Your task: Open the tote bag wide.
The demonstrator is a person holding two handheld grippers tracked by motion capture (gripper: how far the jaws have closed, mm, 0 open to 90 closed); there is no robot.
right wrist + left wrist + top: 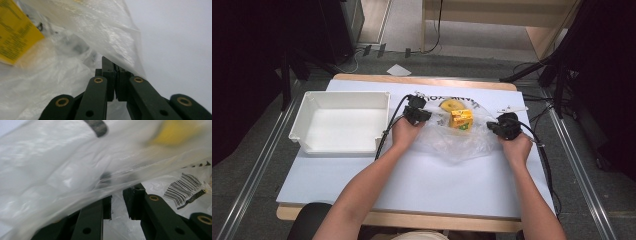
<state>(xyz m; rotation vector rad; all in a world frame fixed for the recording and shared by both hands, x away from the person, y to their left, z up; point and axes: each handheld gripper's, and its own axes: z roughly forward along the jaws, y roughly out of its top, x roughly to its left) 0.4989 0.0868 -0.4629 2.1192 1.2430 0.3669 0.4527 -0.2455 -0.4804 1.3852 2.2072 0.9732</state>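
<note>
From the high view I see a white sheet covering the table (422, 185), matte and flat, with a pale wooden edge showing at the near and far sides. On its left part sits a white plastic tray (299, 117), rectangular, smooth-walled, with a lipped rim. Right of the tray, between my two hands, lies a clear plastic bag (457, 140), thin, crinkled and glossy, with dark printed lettering along its far side. Inside it I can make out an orange-yellow box (461, 119) with squared corners and, just behind that, a rounded yellow item (451, 105) whose nature I cannot tell. My left gripper (416, 114) is at the bag's left edge; in the left gripper view its black jaws stand a narrow gap apart, with the film (75, 170) draped over their tips, and I cannot tell whether any of it is pinched (the plastic blurs the tips). A barcode label (185, 188) shows on the bag beyond the right jaw, and a yellow blur at top right. My right gripper (504, 126) is at the bag's right edge; in the right gripper view its jaws are pressed together with the folded edge of the bag (120, 42) caught between them. The box's yellow face (17, 37), printed with fine text, shows through the film at upper left.
</note>
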